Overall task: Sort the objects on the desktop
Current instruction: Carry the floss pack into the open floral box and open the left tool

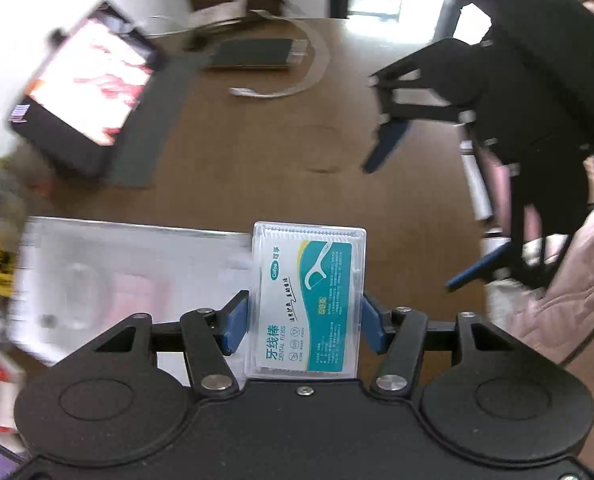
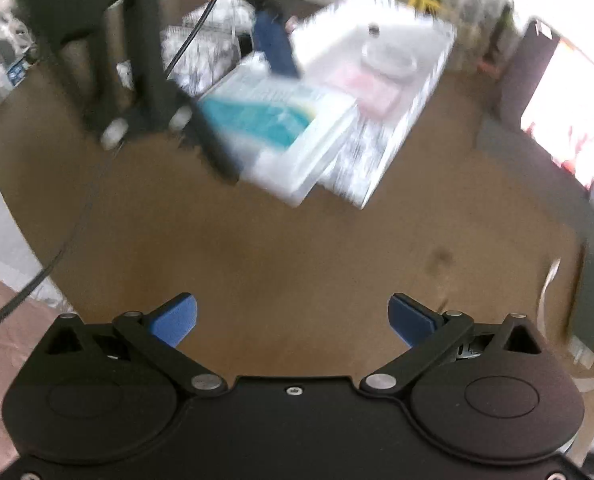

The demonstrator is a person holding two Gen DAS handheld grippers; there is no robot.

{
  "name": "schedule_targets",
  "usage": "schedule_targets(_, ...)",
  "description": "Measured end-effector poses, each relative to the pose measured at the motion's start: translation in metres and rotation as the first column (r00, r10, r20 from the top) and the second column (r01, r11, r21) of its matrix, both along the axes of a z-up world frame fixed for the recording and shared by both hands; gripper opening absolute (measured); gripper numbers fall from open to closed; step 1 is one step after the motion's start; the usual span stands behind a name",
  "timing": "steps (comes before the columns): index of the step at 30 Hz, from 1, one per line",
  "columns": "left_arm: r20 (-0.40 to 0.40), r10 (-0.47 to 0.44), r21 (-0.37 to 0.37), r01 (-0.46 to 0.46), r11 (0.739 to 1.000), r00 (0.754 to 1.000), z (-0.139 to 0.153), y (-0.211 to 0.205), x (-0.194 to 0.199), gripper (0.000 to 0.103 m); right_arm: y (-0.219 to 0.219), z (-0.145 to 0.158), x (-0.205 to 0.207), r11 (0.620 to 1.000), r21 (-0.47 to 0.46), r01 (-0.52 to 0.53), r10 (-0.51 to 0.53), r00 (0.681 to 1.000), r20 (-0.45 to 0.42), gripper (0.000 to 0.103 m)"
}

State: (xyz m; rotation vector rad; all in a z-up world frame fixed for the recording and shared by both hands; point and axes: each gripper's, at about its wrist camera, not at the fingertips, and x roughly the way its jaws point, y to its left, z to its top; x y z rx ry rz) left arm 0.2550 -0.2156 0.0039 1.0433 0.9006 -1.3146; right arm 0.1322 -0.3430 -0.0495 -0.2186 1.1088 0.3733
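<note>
My left gripper [image 1: 303,322] is shut on a clear dental floss box [image 1: 309,300] with a teal label, held above the brown table [image 1: 257,160]. The box also shows blurred in the right wrist view [image 2: 273,128], held by the left gripper [image 2: 257,92]. A clear storage box [image 1: 117,280] with a pink item inside lies just left of the floss box; it shows in the right wrist view [image 2: 397,64] too. My right gripper [image 2: 293,320] is open and empty above the bare table [image 2: 297,248]; it shows in the left wrist view [image 1: 413,208] at the right.
A tablet with a lit screen [image 1: 85,84] leans at the back left on a grey stand [image 1: 153,120]. A dark flat case [image 1: 253,54] and a white ribbon cable [image 1: 305,76] lie at the back. Clutter lies at the left edge.
</note>
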Motion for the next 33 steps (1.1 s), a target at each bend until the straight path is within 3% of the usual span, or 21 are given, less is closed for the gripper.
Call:
schedule_targets(4, 0.025, 0.015, 0.072, -0.017, 0.997, 1.000, -0.024, -0.023, 0.051, 0.057, -0.013, 0.025, 0.044, 0.997, -0.010, -0.083, 0.083, 0.995, 0.049, 0.103)
schedule_targets(7, 0.011, 0.028, 0.138, -0.030, 0.990, 1.000, -0.063, -0.046, 0.088, 0.056, -0.020, 0.031, 0.073, 0.990, -0.022, -0.139, 0.140, 0.989, 0.052, 0.103)
schedule_targets(12, -0.139, 0.084, 0.170, -0.060, 0.984, 0.987, -0.102, -0.057, 0.129, 0.056, -0.033, 0.021, 0.107, 0.978, -0.023, -0.207, 0.207, 0.978, 0.016, 0.103)
schedule_targets(17, -0.183, 0.053, 0.227, -0.011, 0.974, 0.982, -0.131, -0.055, 0.136, 0.056, -0.041, 0.000, 0.124, 0.965, -0.017, -0.260, 0.259, 0.965, -0.046, 0.103)
schedule_targets(29, -0.151, 0.050, 0.277, -0.006, 0.961, 0.987, -0.151, -0.039, 0.138, 0.059, -0.034, -0.015, 0.142, 0.948, -0.005, -0.317, 0.316, 0.946, -0.069, 0.103)
schedule_targets(33, -0.115, 0.097, 0.270, -0.063, 0.961, 0.989, -0.137, -0.026, 0.139, 0.071, -0.033, -0.014, 0.140, 0.951, -0.005, -0.308, 0.307, 0.949, -0.065, 0.103)
